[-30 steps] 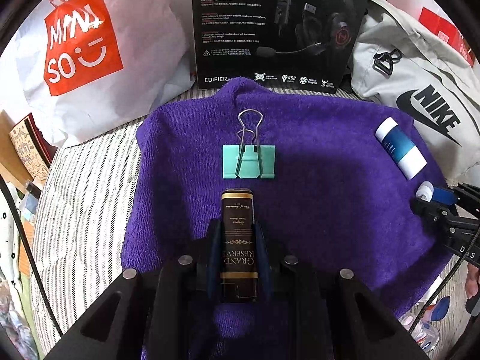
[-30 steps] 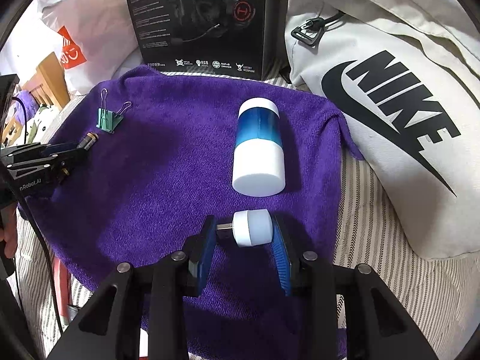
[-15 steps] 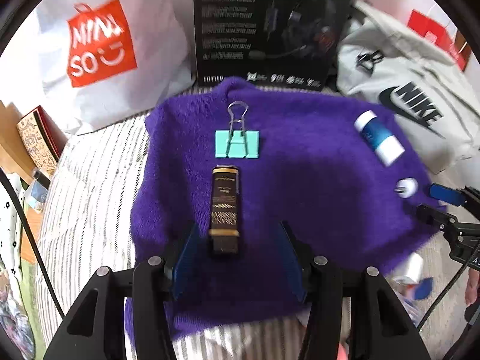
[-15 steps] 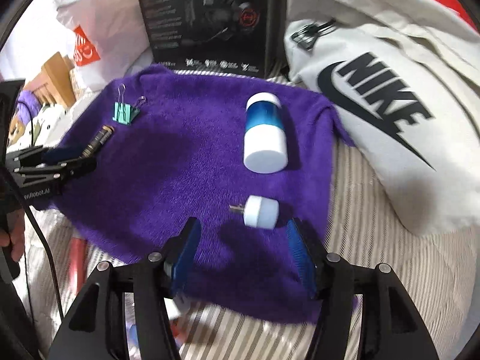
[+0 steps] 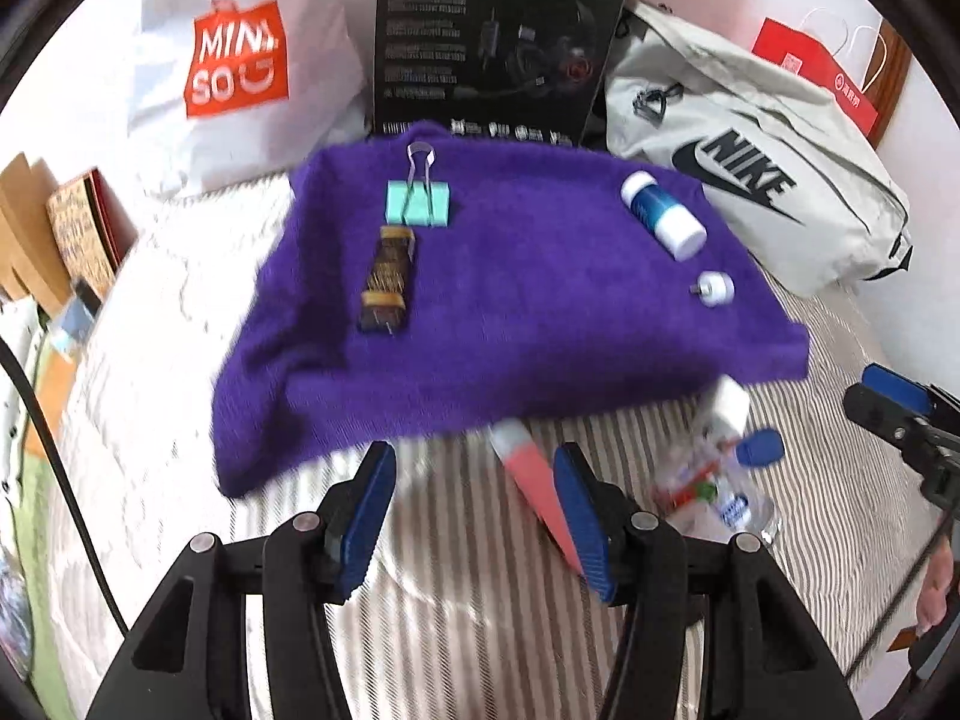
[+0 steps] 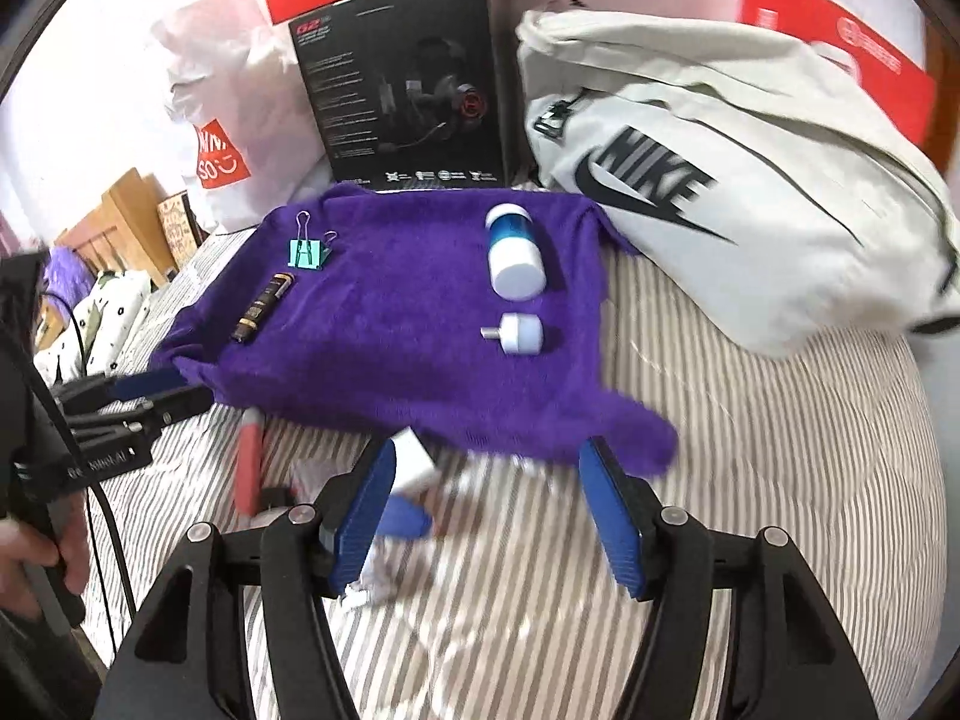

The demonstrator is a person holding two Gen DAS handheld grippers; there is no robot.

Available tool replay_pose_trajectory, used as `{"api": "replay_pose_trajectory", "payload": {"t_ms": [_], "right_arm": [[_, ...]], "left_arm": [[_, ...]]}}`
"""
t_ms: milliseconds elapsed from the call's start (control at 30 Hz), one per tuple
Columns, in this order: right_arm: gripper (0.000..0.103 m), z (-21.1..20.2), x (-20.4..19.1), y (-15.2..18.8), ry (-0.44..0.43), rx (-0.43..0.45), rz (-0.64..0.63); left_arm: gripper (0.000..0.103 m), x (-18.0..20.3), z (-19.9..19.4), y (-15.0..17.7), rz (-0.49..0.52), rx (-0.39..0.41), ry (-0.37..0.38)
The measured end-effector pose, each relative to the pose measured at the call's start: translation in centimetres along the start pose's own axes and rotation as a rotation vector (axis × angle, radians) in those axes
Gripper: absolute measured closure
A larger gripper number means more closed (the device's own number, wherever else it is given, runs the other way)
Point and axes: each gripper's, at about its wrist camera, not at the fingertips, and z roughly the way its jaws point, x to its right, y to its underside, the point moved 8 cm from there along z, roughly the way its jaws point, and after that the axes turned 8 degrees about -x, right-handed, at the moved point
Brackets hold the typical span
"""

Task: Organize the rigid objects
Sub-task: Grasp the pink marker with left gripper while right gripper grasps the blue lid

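Observation:
A purple towel [image 5: 510, 312] [image 6: 408, 324] lies on the striped bed. On it lie a teal binder clip [image 5: 418, 202] [image 6: 308, 252], a dark labelled tube [image 5: 387, 279] [image 6: 262, 306], a blue-and-white bottle [image 5: 663, 216] [image 6: 514, 252] and a small white cap with a pin [image 5: 714, 288] [image 6: 519, 333]. My left gripper [image 5: 474, 510] is open and empty over the bedding, in front of the towel's near edge. My right gripper [image 6: 489, 513] is open and empty, also in front of the towel.
A red-pink tube [image 5: 534, 486] [image 6: 247, 462], a white object [image 5: 729, 405] and a clear packet with a blue cap [image 5: 720, 480] lie on the striped sheet [image 6: 750, 480] near the towel's front. A black headset box [image 5: 492, 42], Miniso bag [image 5: 234, 60] and Nike bag [image 5: 756, 180] stand behind.
Both grippers opened, released the dark tube and the white cap onto the towel, and pulled back toward me off the towel.

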Motion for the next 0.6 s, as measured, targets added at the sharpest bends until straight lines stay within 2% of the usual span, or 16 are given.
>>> {"api": "replay_pose_trajectory", "payload": {"t_ms": [100, 267, 300, 500, 600], "right_arm": [[0.040, -0.9, 0.4, 1.4, -0.009, 0.005, 0.037], [0.040, -1.9, 0.5, 2.8, -0.011, 0.011, 0.055], [0.040, -2.1, 0.5, 3.0, -0.005, 0.014, 0.051], [0.040, -2.8, 0.2, 4.0, 0.010, 0.015, 0.023], [0.040, -2.8, 0.0, 4.2, 0.011, 0.017, 0.014]], "left_arm": [[0.050, 1.1, 0.9, 0.9, -0.007, -0.022, 0.018], [0.050, 1.9, 3.3, 1.3, -0.023, -0.049, -0.038], [0.049, 1.9, 3.4, 1.3, -0.022, -0.028, -0.046], [0.046, 1.0, 3.0, 2.5, 0.019, -0.033, -0.133], [0.047, 0.2, 2.4, 3.3, 0.004, -0.019, -0.131]]}}
